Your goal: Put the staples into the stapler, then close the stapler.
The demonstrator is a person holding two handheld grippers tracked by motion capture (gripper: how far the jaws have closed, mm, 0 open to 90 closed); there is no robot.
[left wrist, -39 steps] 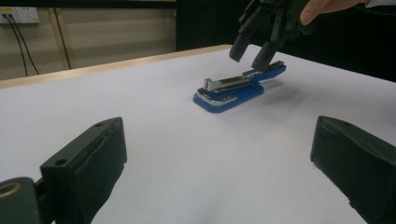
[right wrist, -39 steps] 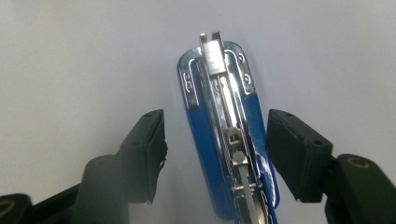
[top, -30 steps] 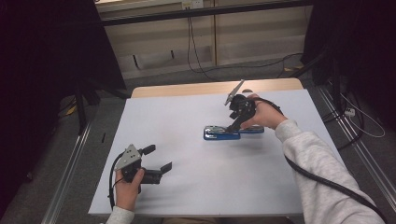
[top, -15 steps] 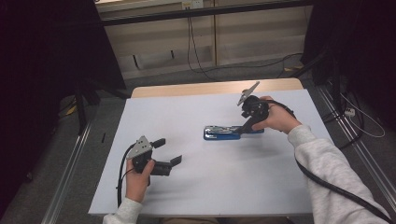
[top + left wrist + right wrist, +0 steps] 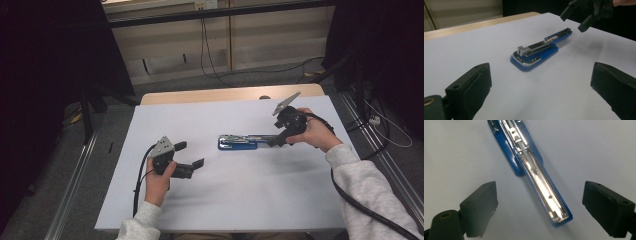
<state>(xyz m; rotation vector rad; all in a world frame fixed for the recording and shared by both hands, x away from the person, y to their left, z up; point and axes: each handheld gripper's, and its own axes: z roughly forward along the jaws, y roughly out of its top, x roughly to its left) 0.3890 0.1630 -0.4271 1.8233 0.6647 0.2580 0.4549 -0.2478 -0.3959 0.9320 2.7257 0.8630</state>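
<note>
Right gripper (image 5: 276, 140) gapes over long, glossy blue-and-chrome stapler (image 5: 240, 142).

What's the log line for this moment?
left tongs: open, empty | right tongs: open, over end of blue metal stapler | white table

We hold our left gripper (image 5: 189, 156) low at the near left, jaws spread wide; our right gripper (image 5: 275, 139) tilts downward, jaws likewise apart.
</note>
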